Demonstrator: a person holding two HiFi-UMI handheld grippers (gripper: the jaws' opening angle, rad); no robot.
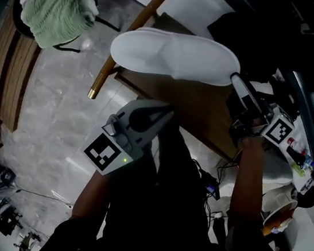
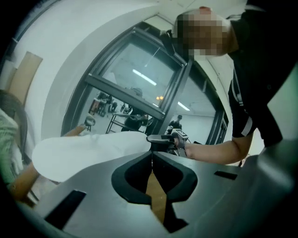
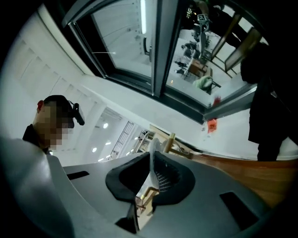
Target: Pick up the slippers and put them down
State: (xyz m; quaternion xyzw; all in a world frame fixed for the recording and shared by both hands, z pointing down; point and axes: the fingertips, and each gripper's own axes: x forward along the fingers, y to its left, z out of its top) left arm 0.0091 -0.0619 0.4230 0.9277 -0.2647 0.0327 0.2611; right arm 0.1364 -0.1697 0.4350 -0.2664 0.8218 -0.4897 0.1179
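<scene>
A white slipper [image 1: 175,55] lies lengthwise over the brown wooden table [image 1: 199,110]; I cannot tell whether it rests on it. My right gripper [image 1: 237,81] is at its right end, shut on the slipper's thin edge. In the right gripper view that edge [image 3: 152,153], with its mesh sole, stands pinched between the jaws of the right gripper [image 3: 151,160]. My left gripper [image 1: 168,111] points at the slipper's near side from below, apart from it. In the left gripper view the left gripper [image 2: 151,158] is shut, nothing between its jaws, and the slipper [image 2: 93,148] shows beyond, to the left.
A pale green cloth bundle [image 1: 54,12] sits on a dark chair at the upper left. A wooden pole with a brass tip [image 1: 128,42] slants past the table's left corner. Grey marble floor [image 1: 48,112] spreads to the left. Clutter and a bowl [image 1: 281,212] crowd the right side.
</scene>
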